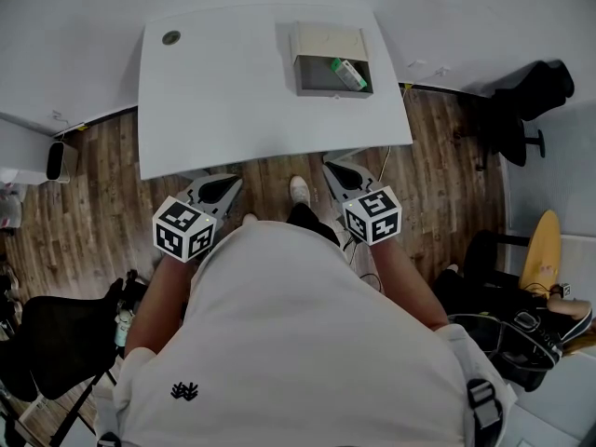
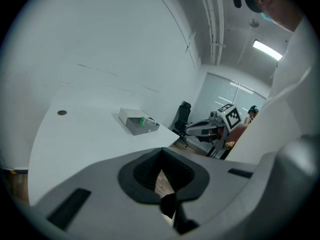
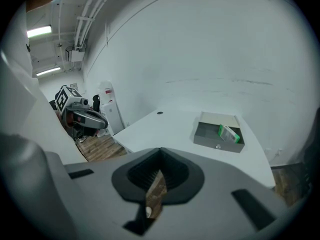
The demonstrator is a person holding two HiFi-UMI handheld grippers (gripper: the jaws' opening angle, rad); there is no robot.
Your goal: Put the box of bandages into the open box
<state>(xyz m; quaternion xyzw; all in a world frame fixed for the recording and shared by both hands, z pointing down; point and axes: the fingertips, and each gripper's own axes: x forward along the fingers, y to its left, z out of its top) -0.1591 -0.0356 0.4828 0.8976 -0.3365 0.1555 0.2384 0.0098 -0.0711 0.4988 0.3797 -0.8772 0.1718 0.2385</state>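
Head view: bandage box (image 1: 348, 73) lies inside open box (image 1: 317, 89), far ahead of right gripper (image 1: 339, 169) across table (image 1: 223, 91). Left gripper (image 1: 223, 186) and right both closed, empty, parked at near table edge; task looks done.

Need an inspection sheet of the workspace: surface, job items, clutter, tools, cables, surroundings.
Surface: white table, no marks or spills seen.
Job's things: open box near the far right corner, lid folded back; box of bandages already lying inside it.
Clutter: only a round grommet at the far left corner.
Grippers: left tool and right tool both shut, nothing between the jaws, held at the table's near edge.
Cables: thin cable hanging by the near right corner.
Surroundings: wood floor; black office chair at right; white unit on the floor at left.
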